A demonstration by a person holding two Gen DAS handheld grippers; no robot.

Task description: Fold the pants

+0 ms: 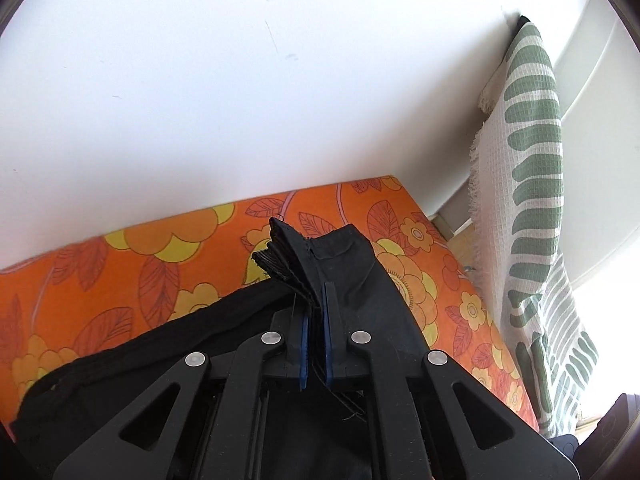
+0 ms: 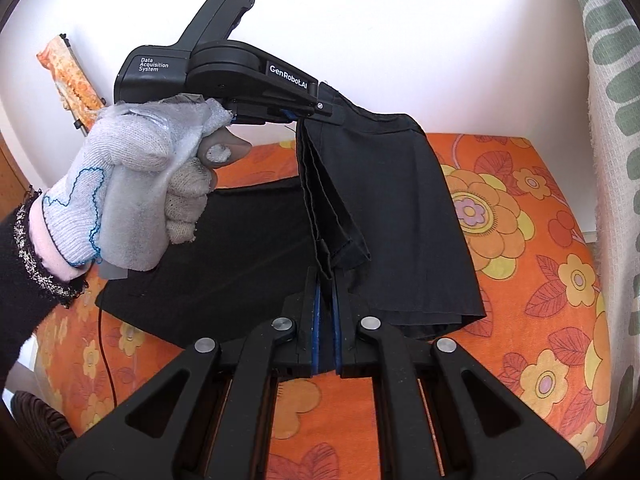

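The black pants [image 2: 384, 208] hang folded in layers above the orange flowered bed [image 2: 520, 240], their lower part resting on it. My left gripper [image 1: 315, 300] is shut on one bunched edge of the pants [image 1: 352, 276], with stacked hems sticking out past the fingertips. In the right wrist view the left gripper [image 2: 320, 110] is held up by a gloved hand [image 2: 132, 184], gripping the pants' top edge. My right gripper [image 2: 326, 280] is shut on the lower hem layers of the pants.
A white wall [image 1: 200, 80] rises behind the bed. A white and green patterned towel [image 1: 528, 184] hangs at the right beyond the bed's edge. A thin cable [image 2: 106, 352] lies on the bed at the left.
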